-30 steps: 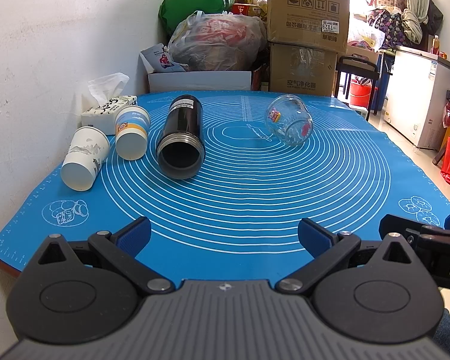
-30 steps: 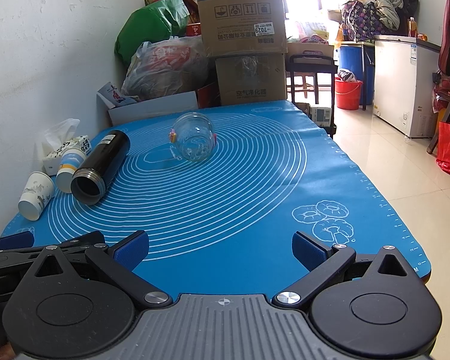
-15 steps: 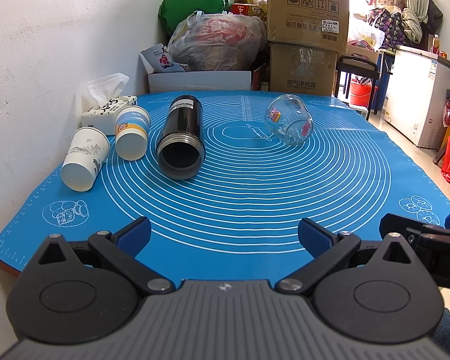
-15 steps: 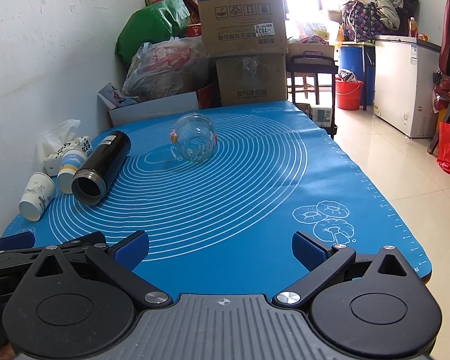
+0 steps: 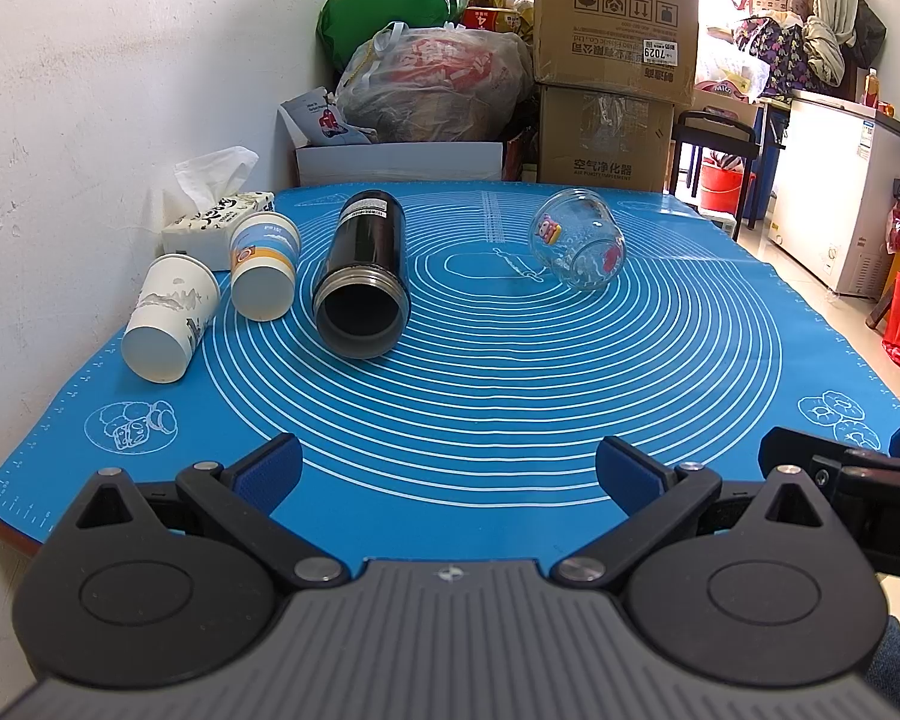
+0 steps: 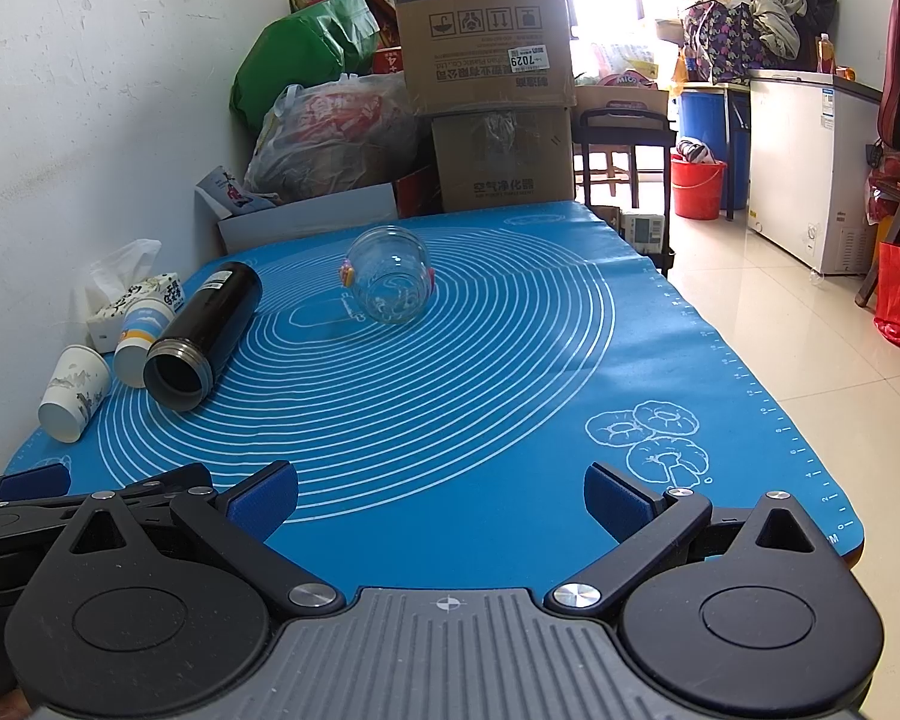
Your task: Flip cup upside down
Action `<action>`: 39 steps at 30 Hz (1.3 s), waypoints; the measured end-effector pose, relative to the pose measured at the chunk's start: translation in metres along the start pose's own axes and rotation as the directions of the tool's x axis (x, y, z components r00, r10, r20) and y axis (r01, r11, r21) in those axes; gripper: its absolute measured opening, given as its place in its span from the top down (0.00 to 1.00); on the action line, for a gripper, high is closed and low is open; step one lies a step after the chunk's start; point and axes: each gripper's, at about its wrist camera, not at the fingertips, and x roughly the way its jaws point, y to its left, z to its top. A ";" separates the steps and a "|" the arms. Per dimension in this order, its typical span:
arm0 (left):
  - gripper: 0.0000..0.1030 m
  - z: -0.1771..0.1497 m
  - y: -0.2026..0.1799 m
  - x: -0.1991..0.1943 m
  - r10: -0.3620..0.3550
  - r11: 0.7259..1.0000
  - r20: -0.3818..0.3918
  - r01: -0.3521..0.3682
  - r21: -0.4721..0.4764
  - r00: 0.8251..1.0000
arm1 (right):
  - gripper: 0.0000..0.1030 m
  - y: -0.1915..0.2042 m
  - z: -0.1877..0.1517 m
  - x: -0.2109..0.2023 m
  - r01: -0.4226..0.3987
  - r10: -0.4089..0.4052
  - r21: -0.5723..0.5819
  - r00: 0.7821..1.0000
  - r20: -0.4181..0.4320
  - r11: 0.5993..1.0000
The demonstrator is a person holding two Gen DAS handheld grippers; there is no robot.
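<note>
Several cups lie on their sides on a blue mat [image 5: 510,420]. A white paper cup [image 5: 171,321] lies at the left, bottom toward me. A blue-banded paper cup [image 5: 264,276] lies beside it. A black flask [image 5: 363,276] lies with its open mouth toward me. A clear glass jar [image 5: 579,246] lies further right. The same things show in the right wrist view: white cup [image 6: 75,390], banded cup [image 6: 141,336], flask [image 6: 204,333], jar [image 6: 390,282]. My left gripper [image 5: 447,474] and my right gripper [image 6: 441,501] are open and empty, at the mat's near edge.
A tissue box [image 5: 213,219] stands against the left wall behind the cups. Cardboard boxes [image 5: 612,66] and filled bags [image 5: 432,84] are stacked behind the table. The floor and a white freezer [image 6: 810,162] lie to the right of the table edge.
</note>
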 end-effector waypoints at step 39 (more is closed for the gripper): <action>0.00 0.022 -0.019 0.015 0.037 0.999 -0.021 -0.036 0.020 0.999 | 0.00 -0.029 0.021 0.008 -0.027 0.031 0.097 0.999 -0.035 0.995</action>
